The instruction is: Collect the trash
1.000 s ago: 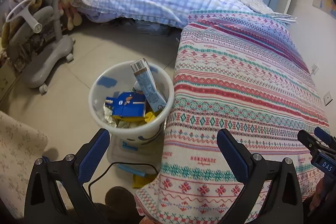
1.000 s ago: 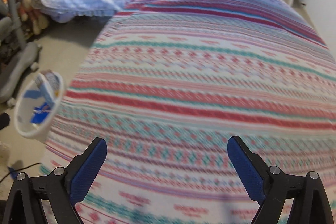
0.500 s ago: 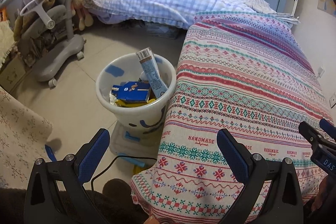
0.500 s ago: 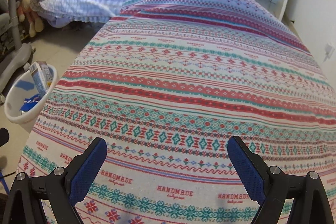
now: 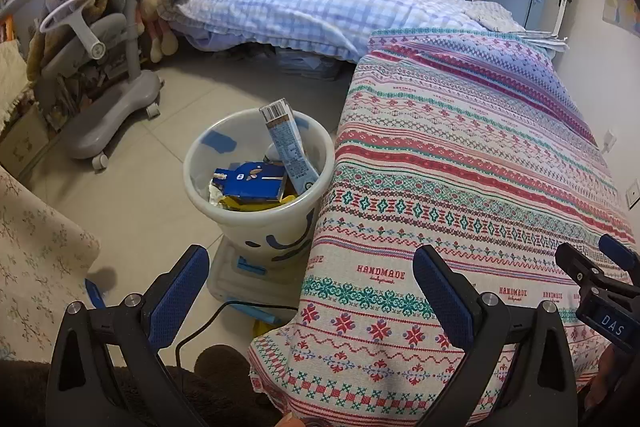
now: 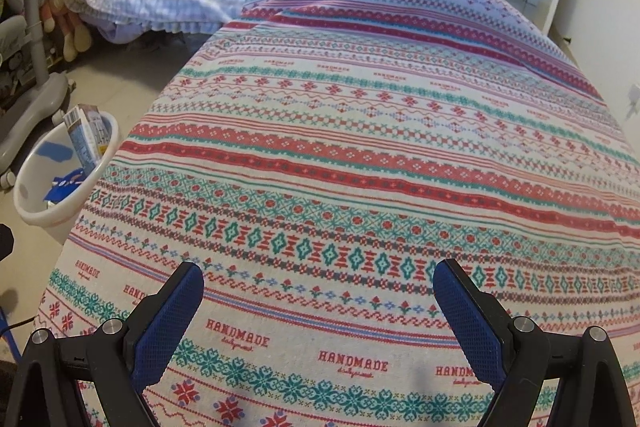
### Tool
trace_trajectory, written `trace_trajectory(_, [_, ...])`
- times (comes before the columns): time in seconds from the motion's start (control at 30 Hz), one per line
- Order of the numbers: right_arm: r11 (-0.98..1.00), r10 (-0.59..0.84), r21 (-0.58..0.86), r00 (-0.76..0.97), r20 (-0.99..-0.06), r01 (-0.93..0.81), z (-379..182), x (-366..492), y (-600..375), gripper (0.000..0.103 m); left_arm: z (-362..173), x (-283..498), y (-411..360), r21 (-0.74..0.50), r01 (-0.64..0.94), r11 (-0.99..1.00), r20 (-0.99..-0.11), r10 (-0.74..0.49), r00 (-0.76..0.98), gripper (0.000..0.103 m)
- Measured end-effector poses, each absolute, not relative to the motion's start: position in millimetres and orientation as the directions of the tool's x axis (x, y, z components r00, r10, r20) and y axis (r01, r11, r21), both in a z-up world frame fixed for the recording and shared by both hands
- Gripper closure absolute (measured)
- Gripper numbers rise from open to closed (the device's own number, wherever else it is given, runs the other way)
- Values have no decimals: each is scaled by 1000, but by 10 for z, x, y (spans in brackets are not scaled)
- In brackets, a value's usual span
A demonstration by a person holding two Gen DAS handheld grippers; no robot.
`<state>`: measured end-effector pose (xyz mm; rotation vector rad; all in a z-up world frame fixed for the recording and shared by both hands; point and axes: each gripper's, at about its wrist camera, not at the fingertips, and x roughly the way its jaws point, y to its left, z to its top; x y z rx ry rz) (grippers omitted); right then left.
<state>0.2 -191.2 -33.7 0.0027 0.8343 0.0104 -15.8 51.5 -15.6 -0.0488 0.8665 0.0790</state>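
While both claws hover above the patterned blanket (image 6: 360,155):
left gripper (image 5: 310,291): spread wide, empty
right gripper (image 6: 318,311): spread wide, empty
trash bin (image 5: 200,155): 1, beside the blanket
cartons in the bin: 2, 1 tall carton (image 5: 288,147), 1 flat blue carton (image 5: 250,183)

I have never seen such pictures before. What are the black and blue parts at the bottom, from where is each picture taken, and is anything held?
There is no robot here. A person holds a hand tool with two jaws in each hand, and a wide-angle camera on each tool looks forward along them. The black arms with blue pads at the bottom of each picture are those jaws.

One picture comes from the left gripper, the other from the right gripper. Both stand wide open and hold nothing.

Before them lies a bed under a patterned cover; no trash shows on it. Beside the bed, on the floor, stands a white bin already holding trash: a tall carton leaning on the rim and a blue box. In the left picture the right gripper also shows at the right edge.
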Motion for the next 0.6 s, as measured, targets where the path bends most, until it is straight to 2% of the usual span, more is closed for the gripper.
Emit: trace_trajectory(0.6, [1000,12,9,669,-744,-9,-346,-2,-1873,7,-144,-151,518,-11,-85,996,-765,46,642,0])
